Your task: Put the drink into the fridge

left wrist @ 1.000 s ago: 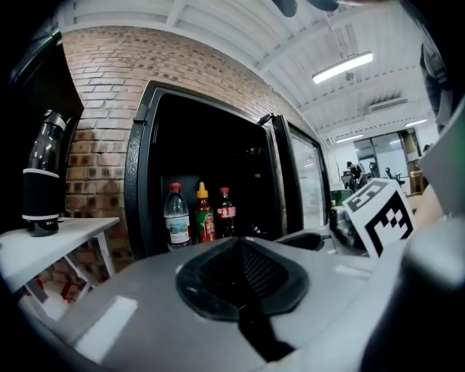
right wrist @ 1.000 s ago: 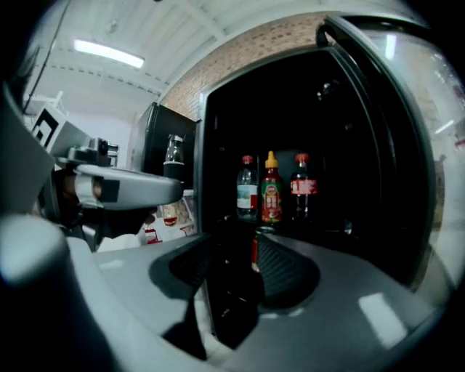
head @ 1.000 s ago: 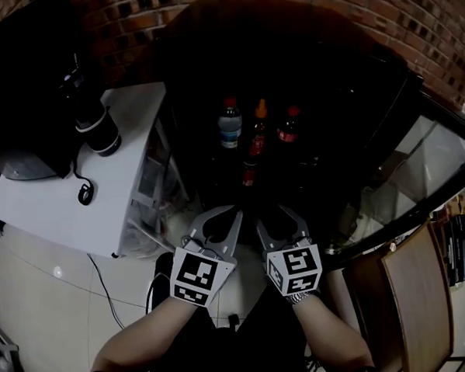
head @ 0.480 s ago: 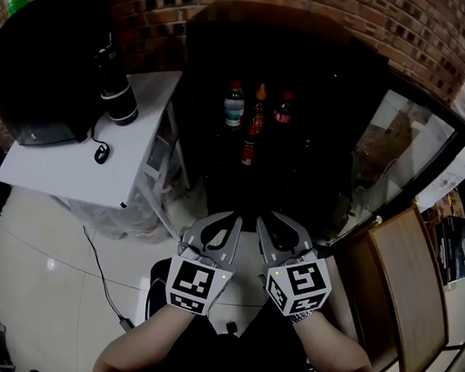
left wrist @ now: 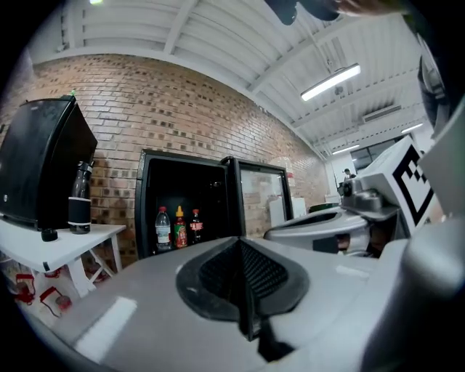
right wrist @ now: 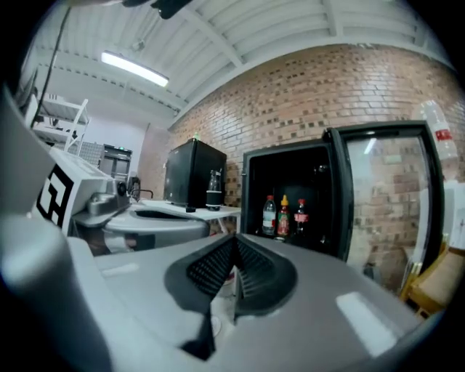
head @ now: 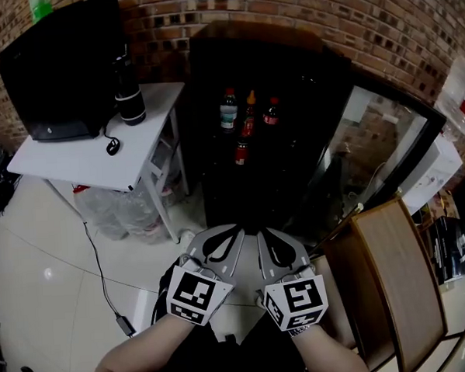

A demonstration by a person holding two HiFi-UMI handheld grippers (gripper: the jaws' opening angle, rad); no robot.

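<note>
The black fridge (head: 304,76) stands open against the brick wall, its glass door (head: 382,146) swung out to the right. Inside stand a water bottle (head: 228,110), an orange-capped bottle (head: 250,114) and a cola bottle (head: 271,111), with a small red drink (head: 242,152) one shelf lower. Both grippers hover side by side well short of the fridge and point at it. My left gripper (head: 236,232) is shut and empty. My right gripper (head: 261,234) has just been closing and is shut with nothing between its pads. The three upper bottles (right wrist: 284,216) show ahead in the right gripper view.
A white table (head: 83,162) left of the fridge carries a black box (head: 63,73), a dark flask (head: 128,93) and a cable. Plastic bags (head: 117,214) lie under it. A wooden chair (head: 396,274) stands close on the right. A cord (head: 106,289) trails over the tiled floor.
Both grippers have drawn back from the fridge, which now looks smaller and farther away. The right jaws have closed. The bottles inside have not moved.
</note>
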